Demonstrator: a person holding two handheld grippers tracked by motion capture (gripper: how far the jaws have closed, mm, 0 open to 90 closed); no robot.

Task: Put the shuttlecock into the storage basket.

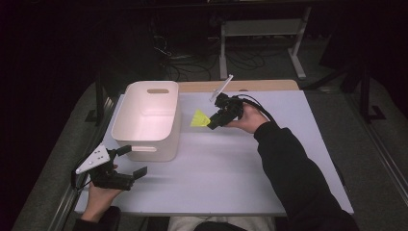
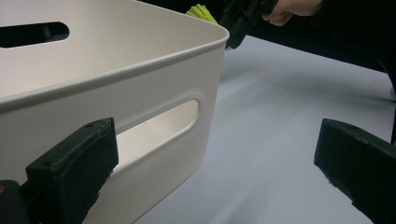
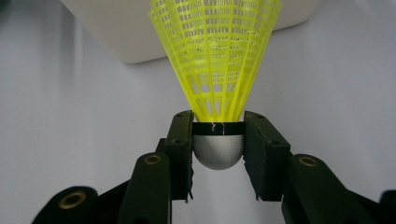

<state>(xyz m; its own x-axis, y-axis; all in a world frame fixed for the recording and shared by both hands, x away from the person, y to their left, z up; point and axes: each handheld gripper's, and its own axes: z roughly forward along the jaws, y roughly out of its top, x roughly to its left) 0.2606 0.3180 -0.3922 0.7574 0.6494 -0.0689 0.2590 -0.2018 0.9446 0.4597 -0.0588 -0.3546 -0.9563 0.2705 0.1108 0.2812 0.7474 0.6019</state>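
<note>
right gripper [image 3: 218, 149]: jaws pinching the silver cap of the yellow shuttlecock [image 3: 218, 56], one pad on each side
shuttlecock: skirt fans out ahead of the jaws, pointing at the white bin [image 1: 146, 120], held above the table [image 1: 231, 168] just beside the bin's wall
left gripper [image 1: 131, 161]: jaws spread, nothing between them
bin: near wall and its handle slot right in front of the left jaws
</note>
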